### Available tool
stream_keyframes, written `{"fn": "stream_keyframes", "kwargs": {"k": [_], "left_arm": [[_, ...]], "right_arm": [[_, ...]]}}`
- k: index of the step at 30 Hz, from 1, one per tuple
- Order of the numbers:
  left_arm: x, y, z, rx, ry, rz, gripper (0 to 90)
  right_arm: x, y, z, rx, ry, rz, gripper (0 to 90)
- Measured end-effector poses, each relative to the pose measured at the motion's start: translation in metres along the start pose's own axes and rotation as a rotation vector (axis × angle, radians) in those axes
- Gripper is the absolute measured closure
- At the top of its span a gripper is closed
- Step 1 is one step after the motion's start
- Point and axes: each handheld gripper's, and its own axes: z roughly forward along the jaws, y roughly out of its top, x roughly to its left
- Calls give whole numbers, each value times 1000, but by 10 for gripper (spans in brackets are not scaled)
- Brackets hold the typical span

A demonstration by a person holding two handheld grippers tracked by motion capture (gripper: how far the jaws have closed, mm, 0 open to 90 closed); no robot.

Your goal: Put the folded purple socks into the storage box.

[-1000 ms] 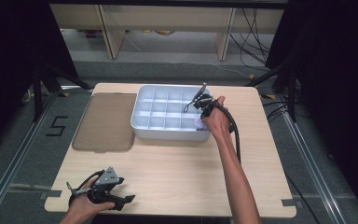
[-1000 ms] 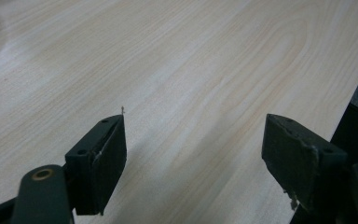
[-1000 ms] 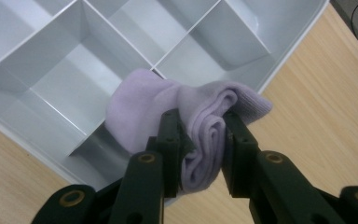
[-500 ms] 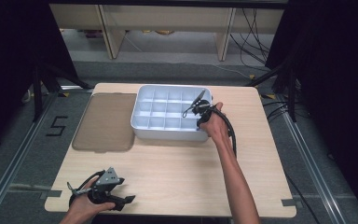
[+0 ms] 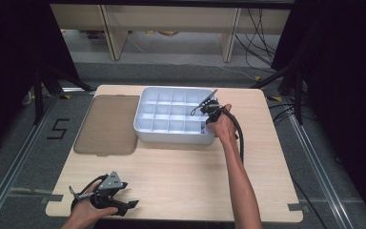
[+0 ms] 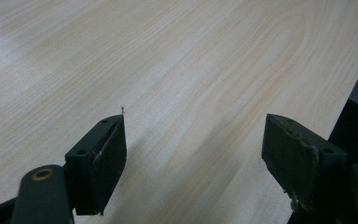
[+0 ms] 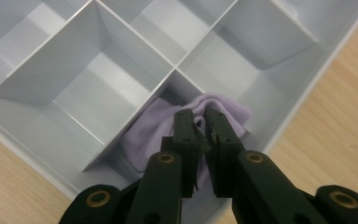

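A: What does the high view give?

B: A white divided tray [image 5: 171, 114] sits at twelve o'clock on the counter [image 5: 181, 167], with a brown lid [image 5: 108, 124] flat just beside it at nine o'clock. The right gripper [image 5: 204, 106] reaches into the tray's corner compartment at four o'clock. The left gripper [image 5: 126, 206] rests near the counter's edge at seven o'clock, well apart from the tray.

A: And the left gripper view?

B: Its jaws stand spread wide over bare wood, holding nothing.

A: The right gripper view?

B: The jaws of the right gripper [image 7: 199, 133] are drawn nearly together, pinching a fold of a lilac cloth [image 7: 144, 137]. The cloth lies bunched in that corner compartment, against the tray's outer wall [image 7: 303, 93].
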Motion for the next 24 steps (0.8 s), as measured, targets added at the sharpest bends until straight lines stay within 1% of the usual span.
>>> {"fn": "stream_keyframes", "kwargs": {"k": [1, 2, 3, 4, 5, 7, 8, 10, 11, 13, 14, 15, 17, 18, 19, 20, 22, 23, 24], "left_arm": [[-1, 0, 0, -2, 2, -12, 215], [-1, -1, 1, 1, 10, -10, 215], [0, 0, 0, 5, 3, 6, 215], [-1, 0, 0, 4, -4, 3, 215], [-1, 0, 1, 4, -6, 10, 215], [-2, 0, 1, 4, -3, -7, 215], [-2, 0, 1, 4, 4, 12, 215], [-2, 0, 1, 7, 5, 15, 215], [-2, 0, 1, 5, 5, 11, 215], [-2, 0, 0, 5, 2, 15, 215], [-2, 0, 0, 5, 3, 15, 215], [-2, 0, 0, 7, 2, 14, 215], [-1, 0, 1, 8, 0, 18, 215], [-1, 0, 1, 8, 2, 19, 215], [-2, 0, 1, 6, 3, 15, 215], [-1, 0, 1, 12, 1, 26, 215], [-2, 0, 2, 7, 6, -2, 215], [-2, 0, 2, 7, 3, 0, 215], [-2, 0, 2, 6, 1, -1, 215]], "right_arm": [[1, 0, 4, 4, 11, -3, 842], [3, 0, 6, 8, 19, -4, 843], [5, 1, 10, 17, 33, -12, 844], [6, 1, 13, 16, 34, -9, 844], [8, 0, 17, 23, 36, -6, 844], [10, 0, 23, 35, 41, -3, 845], [9, 1, 24, 34, 42, 0, 845], [7, 0, 25, 38, 57, 9, 844], [7, -1, 25, 28, 59, 13, 844], [6, -1, 25, 26, 64, 12, 842], [4, -1, 25, 19, 65, 1, 840], [4, -2, 25, 19, 69, 16, 836], [1, -3, 20, 7, 84, -1, 828], [1, -4, 16, -15, 80, 18, 817], [0, -5, 12, -27, 85, 13, 806], [-2, -5, 5, -29, 88, 26, 790], [-4, -6, -5, -61, 75, 32, 761], [-6, -6, -9, -58, 66, 27, 753], [-8, -7, -14, -95, 52, 31, 747]]}}
